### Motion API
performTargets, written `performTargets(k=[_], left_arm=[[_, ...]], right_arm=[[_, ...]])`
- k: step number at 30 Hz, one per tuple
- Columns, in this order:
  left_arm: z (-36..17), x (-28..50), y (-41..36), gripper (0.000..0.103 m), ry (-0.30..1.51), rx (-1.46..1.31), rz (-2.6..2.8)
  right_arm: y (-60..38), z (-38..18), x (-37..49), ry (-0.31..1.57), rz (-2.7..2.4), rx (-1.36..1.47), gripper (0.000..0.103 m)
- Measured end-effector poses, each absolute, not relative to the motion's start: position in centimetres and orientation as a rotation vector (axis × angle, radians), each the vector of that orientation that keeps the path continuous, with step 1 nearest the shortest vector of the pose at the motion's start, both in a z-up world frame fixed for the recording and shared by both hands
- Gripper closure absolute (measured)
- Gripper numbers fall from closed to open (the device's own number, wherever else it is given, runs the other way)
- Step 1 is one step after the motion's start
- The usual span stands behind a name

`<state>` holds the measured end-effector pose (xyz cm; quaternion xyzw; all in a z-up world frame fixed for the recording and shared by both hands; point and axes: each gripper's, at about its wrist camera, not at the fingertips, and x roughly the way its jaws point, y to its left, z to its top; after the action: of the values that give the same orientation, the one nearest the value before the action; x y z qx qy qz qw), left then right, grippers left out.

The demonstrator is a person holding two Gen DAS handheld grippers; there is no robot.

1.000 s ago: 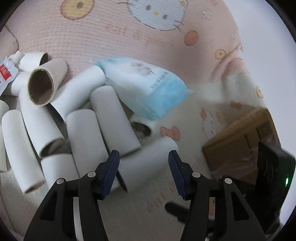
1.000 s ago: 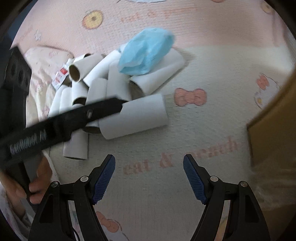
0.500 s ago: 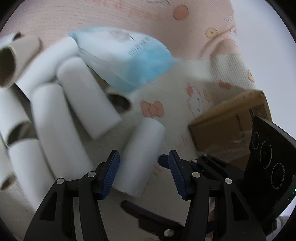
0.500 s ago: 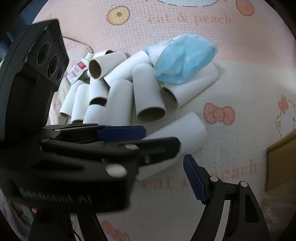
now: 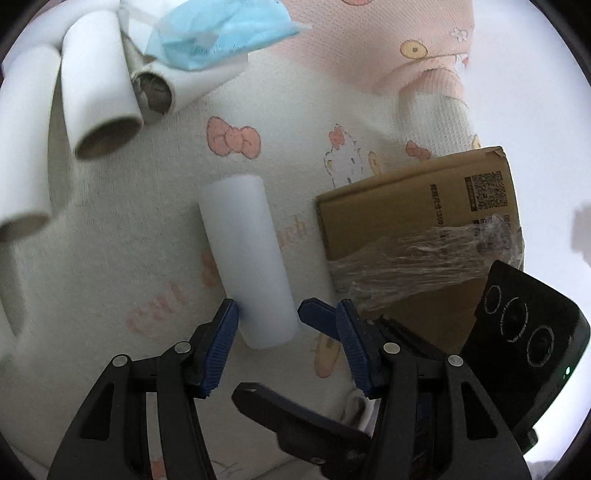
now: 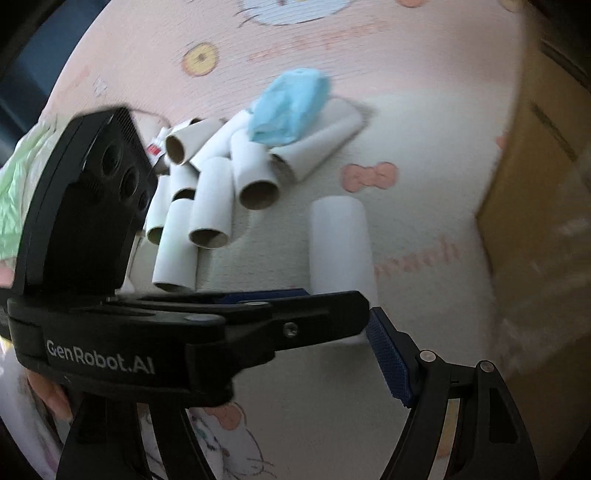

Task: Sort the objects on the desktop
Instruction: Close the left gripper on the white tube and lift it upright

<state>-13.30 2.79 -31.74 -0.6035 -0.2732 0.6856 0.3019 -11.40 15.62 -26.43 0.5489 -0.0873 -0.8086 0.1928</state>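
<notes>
Pile of white cardboard tubes (image 5: 92, 85) at left, blue face mask (image 5: 218, 33) on top. One white cardboard tube (image 5: 247, 258) lies alone on mat, long axis pointing away, near end between parted left gripper (image 5: 284, 332) jaws, ungripped. Right gripper (image 6: 332, 354) open alongside, empty. Brown cardboard box (image 5: 417, 221) at right.

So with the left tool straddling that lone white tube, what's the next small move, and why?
Probably close the left tool on the lone white tube. The tube's near end already sits between its open blue pads, one pad at the tube's side and a gap on the other. The tube lies apart from the pile of tubes, so nothing else should get caught.
</notes>
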Motion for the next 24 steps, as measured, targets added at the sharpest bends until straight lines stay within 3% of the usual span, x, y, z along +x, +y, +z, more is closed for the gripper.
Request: performTargets(k=[8,14,19,21,24], left_arm=[[-31.2,-13.3,2.0,0.044,-0.781,-1.527,1.921],[-33.1,-15.0,0.8,0.044,-0.977,-1.545,1.844],[-34.5,-16.3,-0.2,0.044,-1.109,-1.546,1.823],[-34.9,-16.6,-0.5,0.055,-1.130,-1.557,1.831],[-35.4,-17.0,-0.5,0.065,-1.143,-1.566,1.819]], right_arm=[[17.3,-27.0,-11.7,-0.309,-2.272,1.612,0.029],[17.1,-27.9,-13.4,-0.298,-2.252,1.666,0.029],[16.6,-28.9,-14.8,-0.290,-2.225,1.720,0.044],[16.5,-29.3,-15.2,-0.303,-2.206,1.729,0.052],[16.3,-29.8,-15.7,-0.292,-2.196,1.759,0.053]])
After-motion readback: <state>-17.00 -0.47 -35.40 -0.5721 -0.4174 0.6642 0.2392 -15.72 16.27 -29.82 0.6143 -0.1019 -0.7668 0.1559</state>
